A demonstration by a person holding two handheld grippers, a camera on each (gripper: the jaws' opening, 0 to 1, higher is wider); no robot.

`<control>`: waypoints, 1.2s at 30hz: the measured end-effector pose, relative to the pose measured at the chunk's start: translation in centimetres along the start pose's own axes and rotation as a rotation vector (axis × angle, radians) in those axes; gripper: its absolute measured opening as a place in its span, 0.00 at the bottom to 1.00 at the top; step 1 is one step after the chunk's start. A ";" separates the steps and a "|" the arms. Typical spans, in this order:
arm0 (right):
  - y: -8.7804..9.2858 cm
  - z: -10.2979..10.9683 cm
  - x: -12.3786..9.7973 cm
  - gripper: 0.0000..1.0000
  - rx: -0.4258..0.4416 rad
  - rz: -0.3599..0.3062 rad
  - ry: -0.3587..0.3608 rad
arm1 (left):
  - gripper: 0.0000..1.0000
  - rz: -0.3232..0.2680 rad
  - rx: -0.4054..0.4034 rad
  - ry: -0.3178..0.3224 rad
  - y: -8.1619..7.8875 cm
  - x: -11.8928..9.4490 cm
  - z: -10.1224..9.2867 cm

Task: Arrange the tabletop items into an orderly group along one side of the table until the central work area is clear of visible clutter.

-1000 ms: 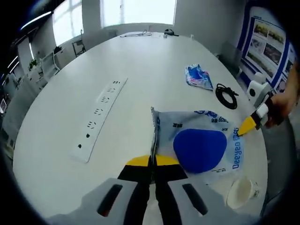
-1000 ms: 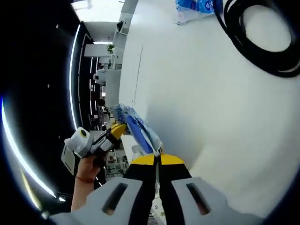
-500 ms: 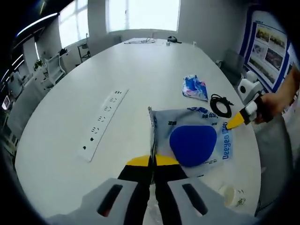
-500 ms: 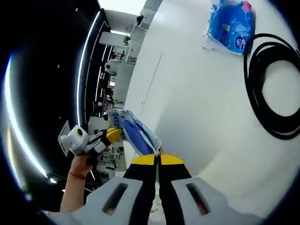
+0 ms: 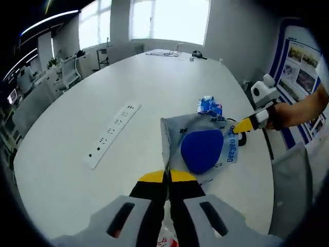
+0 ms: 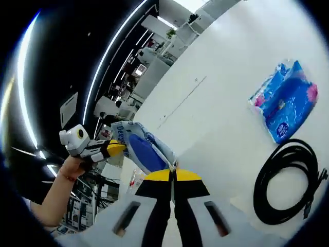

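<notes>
Evidently both grippers pinch the grey pouch [image 5: 200, 149] — left gripper [image 5: 167, 177] at one edge, right gripper [image 6: 172, 174] opposite — holding it taut above the table [image 5: 77, 134] (clear of the cable [image 6: 285, 180]), likely for carrying sideward.

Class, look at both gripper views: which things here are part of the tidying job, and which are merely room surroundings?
Part of the job:
large blue-and-white bag, gripped by both grippers
small blue packet
black cable coil
white power strip

Surroundings:
white table
windows
wall posters
</notes>
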State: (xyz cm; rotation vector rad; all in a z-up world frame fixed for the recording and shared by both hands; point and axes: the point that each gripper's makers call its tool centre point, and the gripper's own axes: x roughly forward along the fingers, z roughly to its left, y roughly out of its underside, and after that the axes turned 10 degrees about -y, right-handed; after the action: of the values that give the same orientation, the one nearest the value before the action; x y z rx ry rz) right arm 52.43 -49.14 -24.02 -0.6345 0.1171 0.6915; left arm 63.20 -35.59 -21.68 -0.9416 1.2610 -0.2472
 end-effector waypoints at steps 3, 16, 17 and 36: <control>-1.5 0.2 -0.6 0.00 -0.036 0.002 -0.004 | 0.00 -0.022 -0.059 -0.009 0.1 -0.5 -0.8; -5.6 0.6 -1.4 0.00 -0.164 0.051 -0.025 | 0.00 -0.060 -0.231 -0.033 0.9 -1.4 -4.1; -5.8 0.6 -1.4 0.00 -0.167 0.052 -0.026 | 0.00 -0.062 -0.240 -0.035 1.0 -1.4 -4.3; -8.6 0.6 -1.7 0.00 -0.271 0.143 -0.040 | 0.00 -0.079 -0.405 -0.069 1.3 -0.9 -7.7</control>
State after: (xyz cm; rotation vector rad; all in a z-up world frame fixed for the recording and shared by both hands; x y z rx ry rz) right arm 56.46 -54.86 -18.67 -0.8771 0.0317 0.8658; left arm 55.66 -37.75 -21.97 -1.3370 1.2343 -0.0177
